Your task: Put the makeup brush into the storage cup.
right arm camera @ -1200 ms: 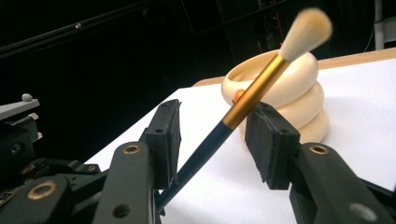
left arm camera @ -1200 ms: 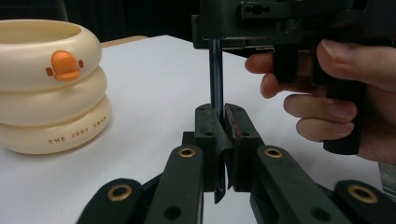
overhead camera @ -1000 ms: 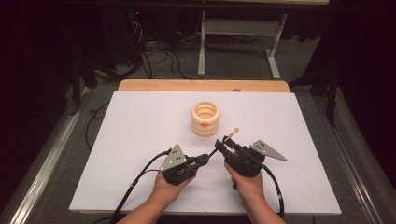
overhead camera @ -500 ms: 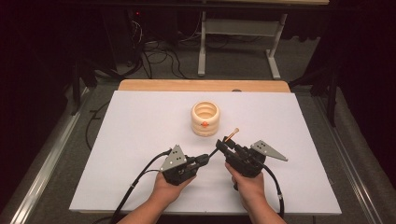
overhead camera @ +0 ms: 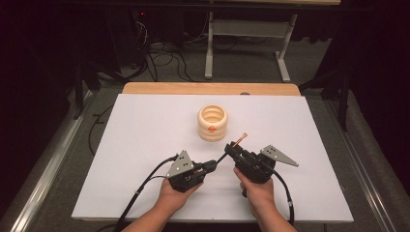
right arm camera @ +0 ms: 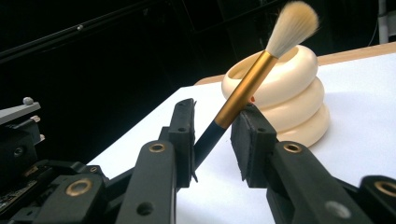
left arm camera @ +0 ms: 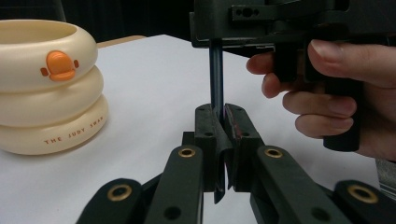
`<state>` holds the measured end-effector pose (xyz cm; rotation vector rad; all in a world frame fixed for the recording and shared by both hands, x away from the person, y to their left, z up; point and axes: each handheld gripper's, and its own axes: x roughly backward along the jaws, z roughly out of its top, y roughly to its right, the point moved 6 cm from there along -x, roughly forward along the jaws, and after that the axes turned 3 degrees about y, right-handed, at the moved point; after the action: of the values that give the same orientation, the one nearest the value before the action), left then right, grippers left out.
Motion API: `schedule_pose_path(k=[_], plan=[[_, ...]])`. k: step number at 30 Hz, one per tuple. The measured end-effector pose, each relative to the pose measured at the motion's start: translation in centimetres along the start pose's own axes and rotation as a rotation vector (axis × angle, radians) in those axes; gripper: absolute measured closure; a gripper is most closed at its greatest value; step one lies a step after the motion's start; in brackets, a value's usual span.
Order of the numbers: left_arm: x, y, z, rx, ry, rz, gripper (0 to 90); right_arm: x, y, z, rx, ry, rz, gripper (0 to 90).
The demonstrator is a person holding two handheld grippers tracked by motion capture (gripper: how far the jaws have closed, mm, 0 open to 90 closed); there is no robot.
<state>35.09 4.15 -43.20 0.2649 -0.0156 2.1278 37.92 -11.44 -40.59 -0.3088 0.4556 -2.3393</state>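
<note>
My left jaws [left arm camera: 223, 140] are clamped on the dark handle end of the makeup brush [right arm camera: 243, 95], held above the white counter [overhead camera: 145, 145]. My right jaws [right arm camera: 215, 140] have just been closing around its middle, not yet pressing — the handover is half done. The cream holder [overhead camera: 212, 123] stands just beyond, with no brush in it yet.
</note>
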Motion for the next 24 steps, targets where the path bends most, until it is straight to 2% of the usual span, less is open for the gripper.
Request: schedule_pose_path(k=[11, 16, 24], plan=[[-0.2, 0.0, -0.3, 0.007, -0.013, -0.008, 85.1, -0.1, -0.3, 0.1, -0.015, -0.002, 0.032, 78.4], [-0.3, 0.0, -0.4, 0.010, -0.019, -0.011, 85.1, 0.0, -0.5, 0.2, -0.028, -0.005, 0.057, 80.7], [-0.5, 0.1, -0.5, 0.005, -0.026, -0.018, 84.8, -0.1, -1.3, 0.3, -0.021, -0.004, 0.100, 84.9]])
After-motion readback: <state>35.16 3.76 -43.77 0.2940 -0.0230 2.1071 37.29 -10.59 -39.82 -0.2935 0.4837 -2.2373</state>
